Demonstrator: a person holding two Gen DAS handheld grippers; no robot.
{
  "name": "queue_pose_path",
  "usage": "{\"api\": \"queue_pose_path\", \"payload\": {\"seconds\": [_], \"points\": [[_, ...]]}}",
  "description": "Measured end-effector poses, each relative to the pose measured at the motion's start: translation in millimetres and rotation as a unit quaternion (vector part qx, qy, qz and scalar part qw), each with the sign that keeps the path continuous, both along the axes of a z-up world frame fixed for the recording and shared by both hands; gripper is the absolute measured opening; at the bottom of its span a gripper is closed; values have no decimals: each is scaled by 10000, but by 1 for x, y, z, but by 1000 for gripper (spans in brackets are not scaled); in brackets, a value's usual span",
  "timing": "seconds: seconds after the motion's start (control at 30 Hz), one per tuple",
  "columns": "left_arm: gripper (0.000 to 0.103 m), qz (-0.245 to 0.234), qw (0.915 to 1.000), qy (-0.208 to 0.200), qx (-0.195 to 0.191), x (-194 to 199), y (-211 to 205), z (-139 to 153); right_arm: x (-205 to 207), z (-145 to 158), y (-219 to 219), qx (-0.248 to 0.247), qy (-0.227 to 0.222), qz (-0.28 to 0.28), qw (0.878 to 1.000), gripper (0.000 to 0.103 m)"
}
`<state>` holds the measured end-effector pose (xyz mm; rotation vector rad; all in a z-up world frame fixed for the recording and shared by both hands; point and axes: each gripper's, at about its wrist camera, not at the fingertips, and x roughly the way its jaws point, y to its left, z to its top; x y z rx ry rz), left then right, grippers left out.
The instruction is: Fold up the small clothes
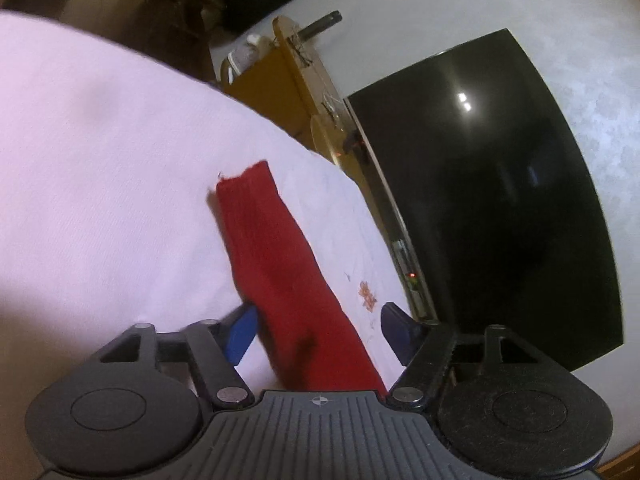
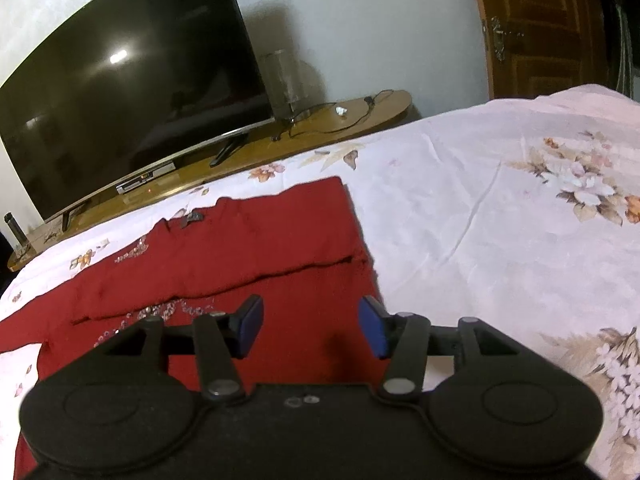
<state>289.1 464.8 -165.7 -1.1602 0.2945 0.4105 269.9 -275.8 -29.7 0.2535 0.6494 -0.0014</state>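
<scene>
Matt red knit garment (image 2: 248,248), glossy television (image 2: 132,80)

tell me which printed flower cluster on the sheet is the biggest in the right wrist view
The pale cluster with brown leaves at the far right, beyond the red garment; the small orange sprigs near the TV stand are much smaller.

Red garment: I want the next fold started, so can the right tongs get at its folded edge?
Probably yes. The right tongs stand open right over the red garment, and nothing lies between them and the folded edge.
</scene>
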Motion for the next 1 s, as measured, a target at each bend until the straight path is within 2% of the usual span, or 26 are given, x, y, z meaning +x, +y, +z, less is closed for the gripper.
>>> {"api": "queue_pose_path", "payload": {"seconds": [0.1,0.2,0.23,0.27,0.3,0.37,0.43,0.5,0.6,0.77,0.87,1.0], "points": [[68,-3,9997,207,133,9,4,3,0,-4,5,-15,49,59,10000,52],[67,-64,9966,602,557,25,0,10,0,-4,7,-36,55,100,9999,52],[52,-94,9945,750,730,29,-1,15,0,-5,7,-37,64,114,9999,52],[37,-145,9898,1064,939,37,-3,18,0,-5,7,-42,66,122,9999,52],[4,-234,9849,1343,1064,44,-1,21,0,-5,6,-40,62,121,9999,52],[4,-348,9853,1387,936,45,2,25,-1,-4,2,4,33,95,9999,52],[4,-482,9849,1112,1237,44,-10,44,-2,-4,-3,49,6,51,10000,52],[4,-852,9806,786,1582,48,-35,66,-6,-4,-10,99,-31,0,9999,53],[4,-1540,9656,382,2058,68,-94,97,-9,-6,-21,178,-19,-66,9998,53],[4,-2585,9359,-86,2393,109,-217,120,-10,-10,-38,382,-40,-197,9991,53],[4,-3095,9161,-111,2548,132,-289,118,-11,-10,-45,442,-68,-233,9987,53],[4,-3680,8866,70,2802,155,-374,105,-16,-7,-61,511,-136,-347,9980,54]]}}
